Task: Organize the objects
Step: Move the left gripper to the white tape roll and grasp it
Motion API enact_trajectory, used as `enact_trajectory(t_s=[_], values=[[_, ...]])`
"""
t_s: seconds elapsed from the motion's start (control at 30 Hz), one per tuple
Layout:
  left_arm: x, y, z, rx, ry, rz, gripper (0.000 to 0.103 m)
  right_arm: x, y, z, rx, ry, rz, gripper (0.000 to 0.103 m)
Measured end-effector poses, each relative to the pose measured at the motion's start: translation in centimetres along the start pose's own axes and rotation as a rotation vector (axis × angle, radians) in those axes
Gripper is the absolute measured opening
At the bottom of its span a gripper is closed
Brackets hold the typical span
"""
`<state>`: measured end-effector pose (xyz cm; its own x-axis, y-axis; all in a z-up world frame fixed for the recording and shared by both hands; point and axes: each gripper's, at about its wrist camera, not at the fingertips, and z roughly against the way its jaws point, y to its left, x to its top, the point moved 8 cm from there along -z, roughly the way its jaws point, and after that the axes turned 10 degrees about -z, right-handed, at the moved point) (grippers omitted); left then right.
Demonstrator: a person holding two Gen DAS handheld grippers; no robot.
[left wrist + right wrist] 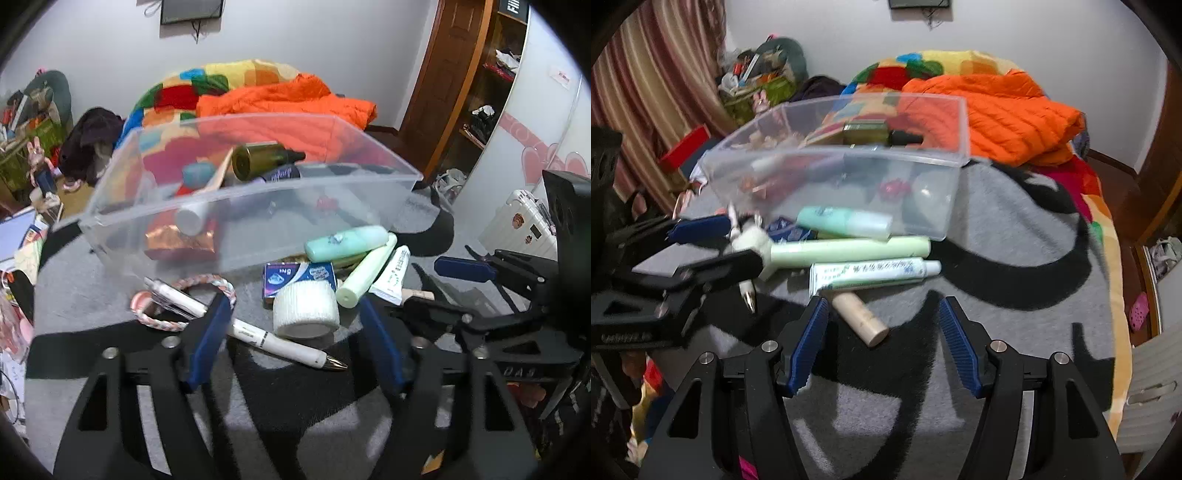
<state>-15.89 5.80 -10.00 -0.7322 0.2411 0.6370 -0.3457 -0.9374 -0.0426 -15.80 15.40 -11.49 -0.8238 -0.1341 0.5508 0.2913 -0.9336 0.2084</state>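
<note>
A clear plastic bin (317, 214) stands on the grey and black blanket (92, 295) and holds a dark green bottle (258, 159) and other small items. In front of it lie a white bandage roll (306, 311), a white pen (284, 343), a blue box (295, 275), a mint bottle (345, 242), a pale green tube (365, 277) and a white ointment tube (871, 274). My left gripper (295, 317) is open around the roll and pen. My right gripper (882, 317) is open over a beige cylinder (860, 319).
A braided pink bracelet (162, 321) and a clear-capped tube (173, 297) lie left of the roll. An orange jacket (1004, 118) and a colourful quilt (221, 79) lie behind the bin. A white suitcase (517, 225) stands at the right.
</note>
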Motion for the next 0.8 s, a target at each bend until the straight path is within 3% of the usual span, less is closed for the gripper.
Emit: enact_trajectory(t_s=[0.17, 0.23, 0.3, 0.47, 0.7, 0.8], values=[[-0.4, 0.2, -0.6, -0.032, 0.000, 0.029, 0.044, 0.1, 0.2, -0.4, 0.026, 0.013, -0.010, 0.059], [-0.4, 0.1, -0.5, -0.057, -0.007, 0.042, 0.038, 0.3, 0.5, -0.5, 0.031, 0.013, -0.002, 0.066], [-0.4, 0.2, -0.4, -0.056, -0.012, 0.042, 0.038, 0.6, 0.8, -0.4, 0.017, -0.005, 0.018, 0.075], [-0.8, 0.2, 0.3, -0.062, -0.024, 0.041, 0.038, 1.7, 1.3, -0.3, 0.008, -0.036, 0.050, 0.075], [-1.3, 0.9, 2.1, -0.062, -0.051, 0.067, 0.038, 1.0, 1.1, -1.1, 0.053, 0.005, 0.036, 0.075], [-1.4, 0.9, 2.6, -0.061, -0.057, 0.066, 0.038, 0.2, 0.8, -1.5, 0.078, 0.034, 0.021, 0.060]])
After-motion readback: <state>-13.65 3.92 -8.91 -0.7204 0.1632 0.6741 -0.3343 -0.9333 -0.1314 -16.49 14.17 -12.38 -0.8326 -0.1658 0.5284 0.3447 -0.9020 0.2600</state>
